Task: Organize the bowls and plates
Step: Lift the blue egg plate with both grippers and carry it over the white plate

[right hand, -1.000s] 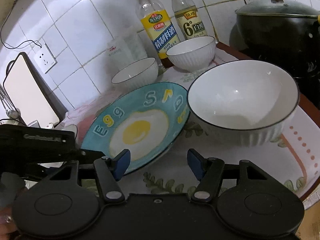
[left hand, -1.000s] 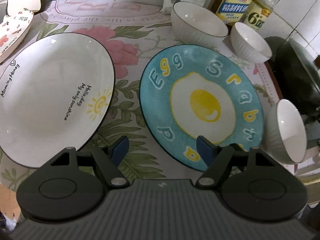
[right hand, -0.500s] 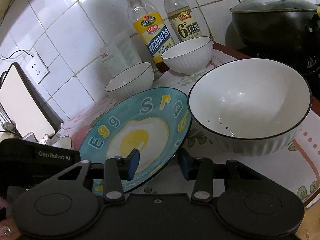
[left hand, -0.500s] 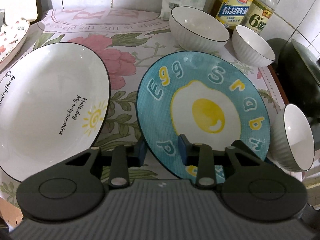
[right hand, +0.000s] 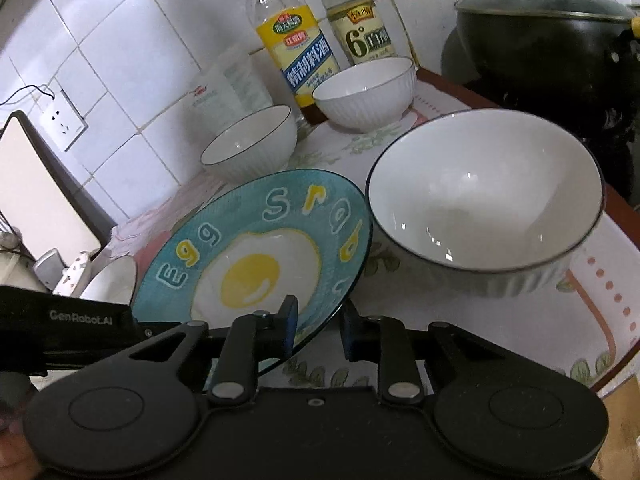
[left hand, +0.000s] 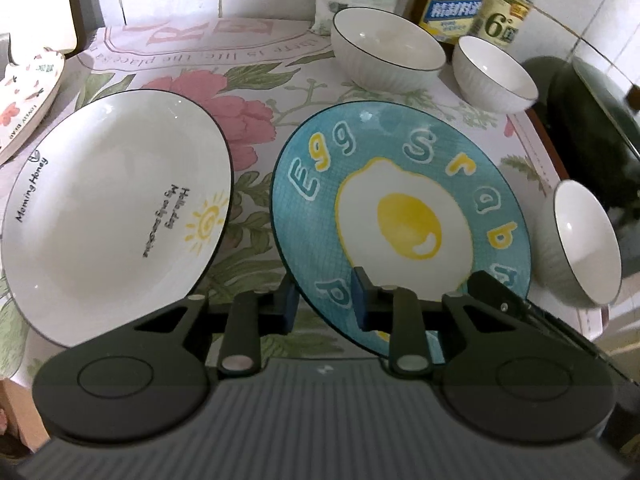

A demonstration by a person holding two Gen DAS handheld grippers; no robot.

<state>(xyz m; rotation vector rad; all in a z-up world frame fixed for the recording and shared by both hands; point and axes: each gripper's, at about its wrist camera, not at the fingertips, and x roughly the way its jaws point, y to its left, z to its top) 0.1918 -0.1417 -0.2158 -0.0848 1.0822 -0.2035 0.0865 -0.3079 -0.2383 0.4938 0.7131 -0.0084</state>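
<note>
The blue egg plate (left hand: 400, 208) lies tilted in the middle of the flowered cloth; it also shows in the right wrist view (right hand: 256, 256). My left gripper (left hand: 324, 300) is shut on its near left rim. My right gripper (right hand: 318, 324) is shut on its near right rim, which is raised off the cloth. A large white plate (left hand: 116, 204) with a sun drawing lies to the left. A big white bowl (right hand: 484, 200) stands right of the blue plate. Two more white bowls (left hand: 386, 54) (left hand: 494, 74) stand at the back.
Two sauce bottles (right hand: 296, 48) (right hand: 356, 24) and a plastic bag (right hand: 228, 88) stand against the tiled wall. A black lidded pot (right hand: 548, 36) sits at the right. A patterned plate (left hand: 24, 96) lies at the far left. The counter edge (right hand: 616, 368) is close on the right.
Both grippers have closed from open onto the blue plate's near rim, one on each side. The plate's near right edge has lifted slightly.
</note>
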